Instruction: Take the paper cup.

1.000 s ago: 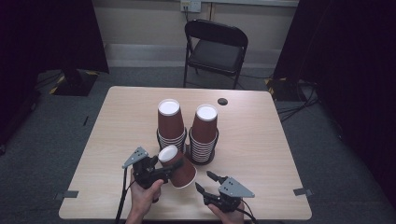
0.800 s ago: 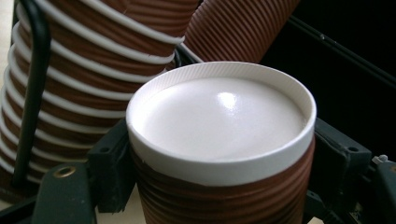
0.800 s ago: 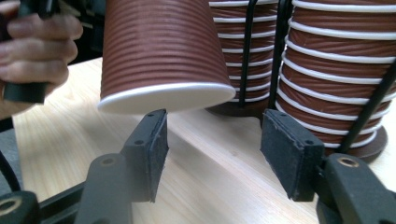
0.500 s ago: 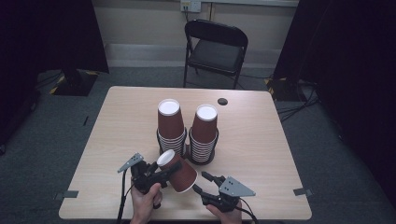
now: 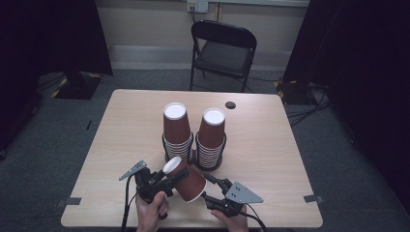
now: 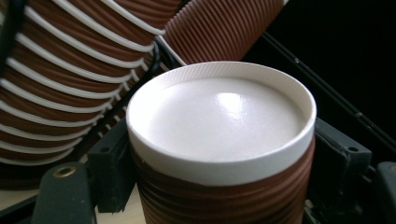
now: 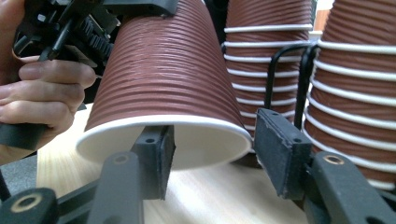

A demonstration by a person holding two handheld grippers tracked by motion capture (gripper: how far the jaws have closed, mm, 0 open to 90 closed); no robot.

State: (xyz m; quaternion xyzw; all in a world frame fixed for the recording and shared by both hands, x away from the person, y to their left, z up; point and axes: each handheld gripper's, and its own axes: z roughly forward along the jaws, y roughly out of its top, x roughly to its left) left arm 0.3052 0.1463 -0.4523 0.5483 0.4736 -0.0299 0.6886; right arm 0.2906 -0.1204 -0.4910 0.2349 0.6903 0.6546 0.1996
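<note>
The left hand-held gripper holds a brown ribbed paper cup by its base, tilted above the counter, while the right hand-held gripper, its jaws wide, stands at the cup's rim, so I judge a handover, and next the right jaws must close on the rim.

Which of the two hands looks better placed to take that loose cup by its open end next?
Right. The right gripper stands open at the cup's rim, one jaw inside its mouth; the left gripper already clamps its closed end.

two cup stacks mid-table | chair behind table
</note>
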